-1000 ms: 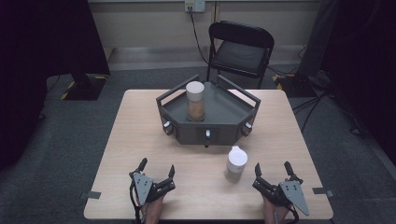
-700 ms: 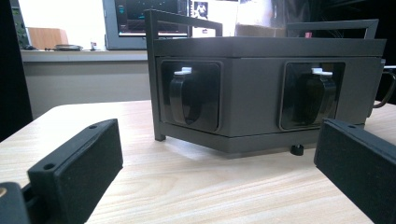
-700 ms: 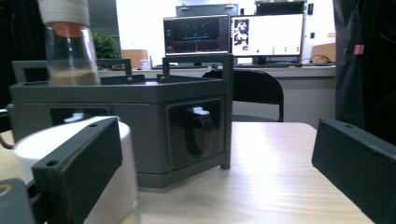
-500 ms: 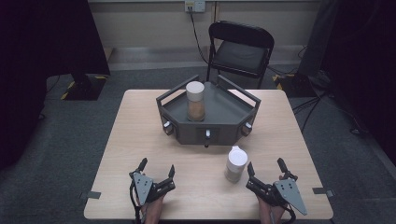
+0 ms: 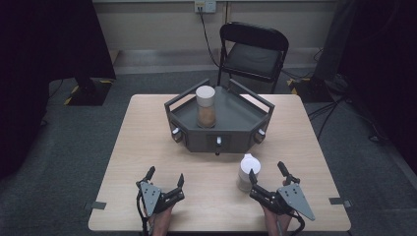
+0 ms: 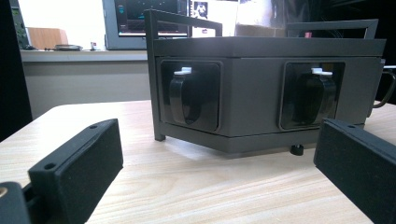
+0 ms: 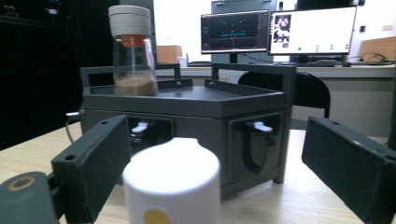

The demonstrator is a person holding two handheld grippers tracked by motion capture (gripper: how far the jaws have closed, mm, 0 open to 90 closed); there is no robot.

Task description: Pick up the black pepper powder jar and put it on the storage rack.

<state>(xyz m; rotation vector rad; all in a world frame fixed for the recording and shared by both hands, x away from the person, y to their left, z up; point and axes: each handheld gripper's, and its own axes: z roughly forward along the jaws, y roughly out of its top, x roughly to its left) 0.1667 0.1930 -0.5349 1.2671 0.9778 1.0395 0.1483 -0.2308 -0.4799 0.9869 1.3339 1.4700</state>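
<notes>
White bottle point(image 5: 247, 170) upright on the wooden surface point(image 5: 206, 209), long axis vertical, rounded cap up, just in front of the dark hexagonal tray point(image 5: 236, 140). Right gripper point(image 5: 268, 178) right behind it: left jaw beside the bottle, right jaw well clear, jaws wide but just been closing, pads not pressing, bottle between them in the right gripper view. Left gripper point(image 5: 164, 177) spread wide, holding nothing, apart to the left near the front edge. Bare surface between both grippers. Clear jar point(image 5: 205, 106) of brown powder upright on the tray.
</notes>
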